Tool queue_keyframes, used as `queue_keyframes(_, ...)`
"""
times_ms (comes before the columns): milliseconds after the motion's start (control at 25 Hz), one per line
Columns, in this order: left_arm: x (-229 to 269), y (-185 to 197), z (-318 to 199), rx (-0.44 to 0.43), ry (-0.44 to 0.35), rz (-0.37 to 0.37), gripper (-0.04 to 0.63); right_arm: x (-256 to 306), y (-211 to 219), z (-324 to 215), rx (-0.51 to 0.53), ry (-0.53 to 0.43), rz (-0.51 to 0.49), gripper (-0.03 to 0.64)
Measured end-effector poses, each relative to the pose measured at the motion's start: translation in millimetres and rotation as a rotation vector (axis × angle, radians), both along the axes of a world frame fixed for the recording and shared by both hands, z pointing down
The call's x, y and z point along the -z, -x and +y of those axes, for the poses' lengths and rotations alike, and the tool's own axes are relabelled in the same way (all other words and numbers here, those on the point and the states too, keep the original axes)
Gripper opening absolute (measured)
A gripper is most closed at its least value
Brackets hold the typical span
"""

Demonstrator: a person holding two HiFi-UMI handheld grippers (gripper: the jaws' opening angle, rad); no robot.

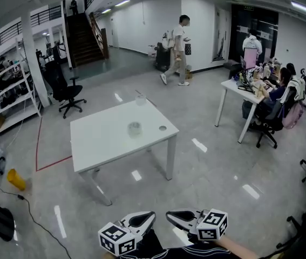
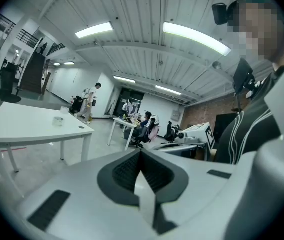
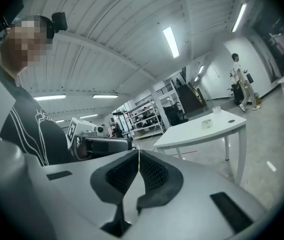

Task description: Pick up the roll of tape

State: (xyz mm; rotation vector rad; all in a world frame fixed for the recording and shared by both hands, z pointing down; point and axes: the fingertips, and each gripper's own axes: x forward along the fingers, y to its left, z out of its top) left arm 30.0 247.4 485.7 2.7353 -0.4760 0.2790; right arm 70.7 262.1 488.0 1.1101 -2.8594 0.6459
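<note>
The roll of tape [image 1: 134,128] is a small pale translucent ring lying flat near the middle of the white table [image 1: 99,144]. It also shows far off as the roll of tape [image 2: 58,120] and the roll of tape [image 3: 207,123]. My left gripper [image 1: 151,215] and right gripper [image 1: 169,216] sit side by side at the bottom of the head view, well short of the table, tips pointing toward each other. The left gripper [image 2: 140,158] has its ribbed pads pressed together with nothing between them. So does the right gripper [image 3: 138,156].
A second pale roll or cup [image 1: 141,99] stands at the table's far edge and a dark disc [image 1: 162,128] near its right edge. A black chair [image 1: 66,93], shelves [image 1: 9,99], a walking person [image 1: 177,50], a desk with seated people [image 1: 266,90] and a floor cable [image 1: 34,215] surround it.
</note>
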Motion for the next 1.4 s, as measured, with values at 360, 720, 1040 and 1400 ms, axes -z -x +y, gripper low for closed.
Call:
queue_keyframes(360, -17, -10, -162, -0.023, 0.043, 0.019, 0.003, -20, -7, -157, -0.032, 0.066, 0.030, 0.014)
queue_keyframes(720, -6, 29, -332, 0.047, 0.031, -0.009, 0.003, 2, 18, -328, -0.005, 0.019, 0.069, 0.014)
queue_keyframes(1040, -5, 31, -383, 0.048, 0.023, -0.012, 0.003, -6, 21, -374, -0.002, 0.008, 0.122, 0.014)
queue_keyframes(1400, -31, 18, -429, 0.072, 0.082, -0.046, 0.003, -32, 1, -420, -0.010, 0.031, 0.153, 0.014)
